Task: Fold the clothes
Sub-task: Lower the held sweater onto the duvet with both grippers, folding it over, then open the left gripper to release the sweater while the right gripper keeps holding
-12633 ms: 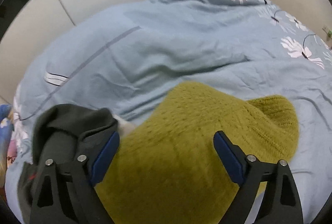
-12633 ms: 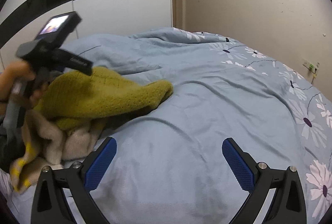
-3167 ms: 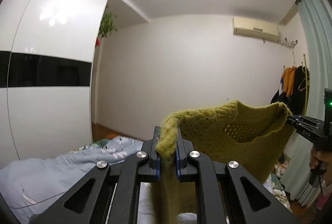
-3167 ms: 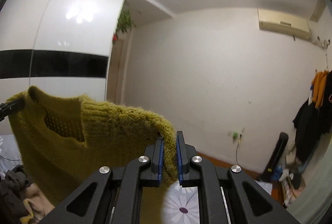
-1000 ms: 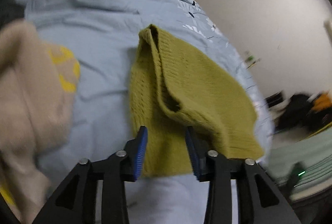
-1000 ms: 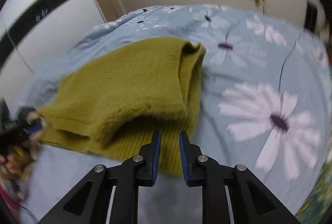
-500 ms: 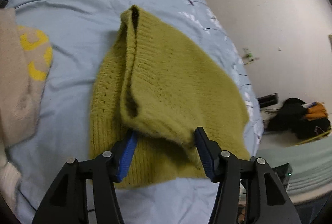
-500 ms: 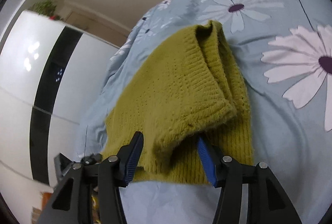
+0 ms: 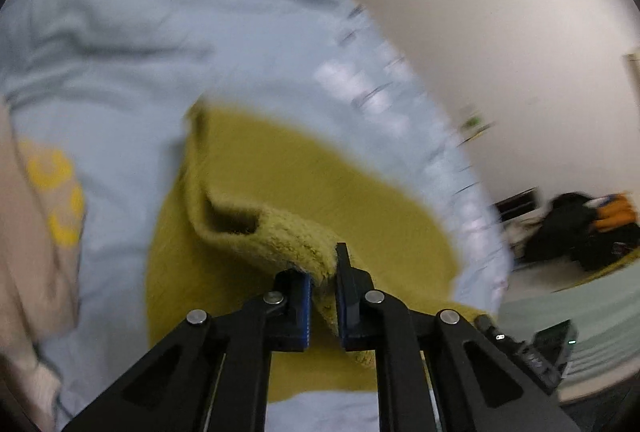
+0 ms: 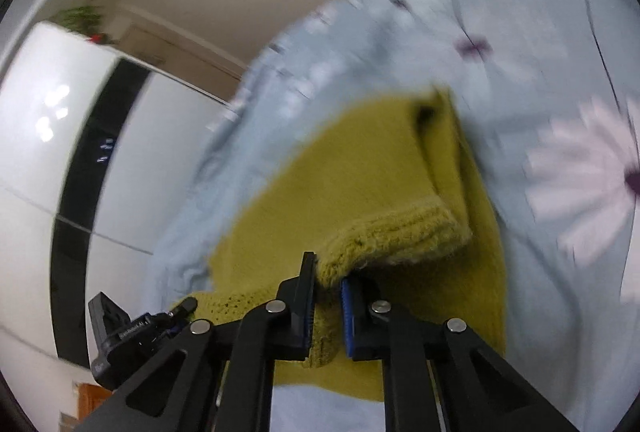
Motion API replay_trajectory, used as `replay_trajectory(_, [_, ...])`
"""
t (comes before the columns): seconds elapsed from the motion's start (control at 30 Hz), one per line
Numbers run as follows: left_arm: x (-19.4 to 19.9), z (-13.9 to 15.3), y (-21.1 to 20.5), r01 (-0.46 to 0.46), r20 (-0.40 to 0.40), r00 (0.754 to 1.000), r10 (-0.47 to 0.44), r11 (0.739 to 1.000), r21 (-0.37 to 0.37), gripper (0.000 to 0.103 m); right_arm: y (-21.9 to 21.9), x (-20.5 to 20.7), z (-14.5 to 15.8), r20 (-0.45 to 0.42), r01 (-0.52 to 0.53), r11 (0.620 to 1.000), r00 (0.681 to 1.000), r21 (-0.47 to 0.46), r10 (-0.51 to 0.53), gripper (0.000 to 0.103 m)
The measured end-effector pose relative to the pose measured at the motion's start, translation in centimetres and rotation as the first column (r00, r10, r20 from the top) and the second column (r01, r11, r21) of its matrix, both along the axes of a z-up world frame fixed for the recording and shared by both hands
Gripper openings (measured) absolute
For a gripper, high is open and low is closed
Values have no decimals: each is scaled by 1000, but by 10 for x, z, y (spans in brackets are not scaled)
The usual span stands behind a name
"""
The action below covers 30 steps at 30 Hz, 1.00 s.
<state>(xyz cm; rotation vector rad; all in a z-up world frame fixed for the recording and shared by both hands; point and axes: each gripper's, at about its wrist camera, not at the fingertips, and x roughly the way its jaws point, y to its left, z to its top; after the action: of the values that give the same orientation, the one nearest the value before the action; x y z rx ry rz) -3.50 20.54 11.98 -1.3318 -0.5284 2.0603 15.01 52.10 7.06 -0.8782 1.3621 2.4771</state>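
Note:
An olive-green knit sweater [image 9: 312,192] lies on the light blue floral duvet [image 9: 120,44]. My left gripper [image 9: 323,284] is shut on the sweater's near edge and lifts a fold of it. In the right wrist view the sweater [image 10: 360,176] lies folded over on the duvet [image 10: 500,32]. My right gripper [image 10: 327,288] is shut on its ribbed edge and holds that up. The left gripper [image 10: 136,328] shows at the lower left of the right wrist view, at the sweater's other corner.
A beige garment with yellow print [image 9: 36,200] lies at the left on the bed. A white and black wardrobe [image 10: 60,152] stands beyond the bed. Dark clothes [image 9: 580,232] lie on the floor at the right, past the bed edge.
Both grippers were open around the sweater's near edge half a second ago. Both have now shut on it and lifted the edge. The views are blurred with motion.

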Motion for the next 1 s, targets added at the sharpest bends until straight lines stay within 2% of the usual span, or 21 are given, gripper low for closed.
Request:
replay_trajectory(0.07, [10, 13, -14, 6, -64, 998, -2, 998, 58, 10, -5, 5, 18, -82, -17, 998, 996, 60, 22, 12])
replay_trajectory(0.13, [20, 1, -27, 2, -65, 998, 1, 999, 51, 10, -12, 16, 21, -134, -34, 994, 990, 101, 48, 12])
replay_trajectory(0.17, [22, -17, -30, -6, -24, 1000, 6, 1000, 23, 10, -15, 22, 7, -102, -34, 994, 994, 104, 44, 12])
replay_trajectory(0.23, [23, -66, -35, -27, 119, 992, 32, 999, -41, 10, -20, 33, -21, -34, -31, 995, 999, 99, 35, 12])
replay_trajectory(0.27, [23, -92, -40, -42, 210, 976, 53, 997, -57, 10, -20, 36, -48, 22, -18, 999, 1000, 27, 17, 12])
replay_trajectory(0.3, [24, -109, -48, -76, 271, 960, 76, 997, -9, 10, -19, 40, -73, 69, 1, 999, 998, -45, 2, 12])
replay_trajectory(0.33, [25, -115, -55, -112, 299, 950, 92, 992, 50, 10, -20, 47, -90, 51, 23, 993, 999, -113, -18, 11])
replay_trajectory(0.37, [24, -113, -59, -124, 310, 946, 97, 990, 68, 10, -19, 53, -93, 14, 41, 990, 999, -133, -40, 12])
replay_trajectory(0.43, [24, -102, -55, -104, 276, 957, 90, 994, 36, 10, -20, 59, -90, -12, 59, 989, 998, -133, -61, 12])
replay_trajectory(0.57, [36, -76, -43, -29, 142, 989, 33, 999, -33, 10, -27, 55, -77, 18, 40, 998, 999, -51, -39, 12])
replay_trajectory(0.67, [39, -65, -46, -10, 101, 995, 18, 997, -76, 11, -27, 67, -66, 53, 48, 998, 997, 31, -50, 12])
replay_trajectory(0.77, [35, -64, -66, -36, 79, 996, 46, 991, -125, 11, -20, 83, -62, 103, 67, 992, 992, 104, -78, 12])
replay_trajectory(0.83, [33, -65, -82, -78, 59, 994, 87, 988, -136, 12, -14, 87, -68, 92, 81, 995, 992, 53, -86, 15])
replay_trajectory(0.9, [27, -72, -95, -110, 97, 988, 122, 987, -119, 28, -9, 91, -75, 82, 94, 996, 992, 2, -94, 15])
replay_trajectory(0.93, [25, -78, -99, -120, 130, 983, 133, 987, -105, 47, -6, 92, -78, 77, 100, 995, 992, -24, -98, 16])
replay_trajectory(0.97, [23, -83, -100, -124, 156, 978, 136, 989, -83, 57, -3, 94, -81, 72, 107, 993, 992, -49, -103, 23])
replay_trajectory(1.0, [22, -88, -99, -122, 178, 975, 130, 991, -60, 59, 0, 96, -85, 68, 112, 991, 992, -75, -107, 33])
